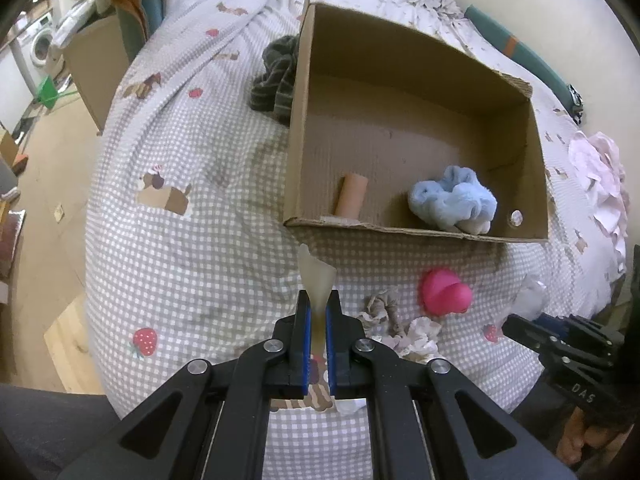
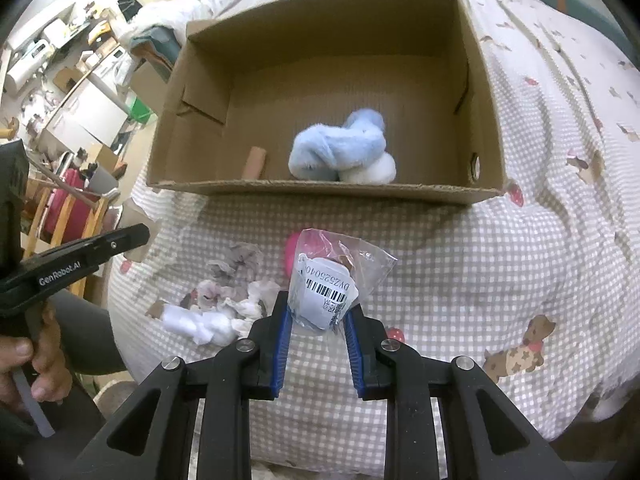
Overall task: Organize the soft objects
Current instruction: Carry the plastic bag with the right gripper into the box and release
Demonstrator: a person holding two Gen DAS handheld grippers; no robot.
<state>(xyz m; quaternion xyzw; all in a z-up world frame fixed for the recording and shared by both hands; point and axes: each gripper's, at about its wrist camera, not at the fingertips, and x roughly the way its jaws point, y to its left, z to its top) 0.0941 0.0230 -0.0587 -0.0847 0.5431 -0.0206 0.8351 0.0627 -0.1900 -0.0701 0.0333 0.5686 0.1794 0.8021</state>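
An open cardboard box (image 1: 298, 128) (image 2: 320, 189) lies on the checked bedcover. Inside it are a light blue plush (image 1: 454, 198) (image 2: 340, 148) and a small peach roll (image 1: 351, 196) (image 2: 254, 162). My left gripper (image 1: 318, 300) is shut on a thin translucent beige strip (image 1: 316, 270), just short of the box's near wall. My right gripper (image 2: 320, 308) is shut on a clear plastic bag with a barcode label (image 2: 328, 280), held above the cover. A pink soft thing (image 1: 444, 292) (image 2: 294, 250) lies on the bed, half hidden behind the bag in the right wrist view.
Crumpled tissues and white wadding (image 2: 228, 300) (image 1: 396, 320) lie near the pink thing. A dark striped cloth (image 1: 276, 76) is bunched against the box's left wall. Pale crumpled paper (image 1: 596, 176) sits at the right. A second box (image 1: 96, 64) and floor clutter are off the bed's left side.
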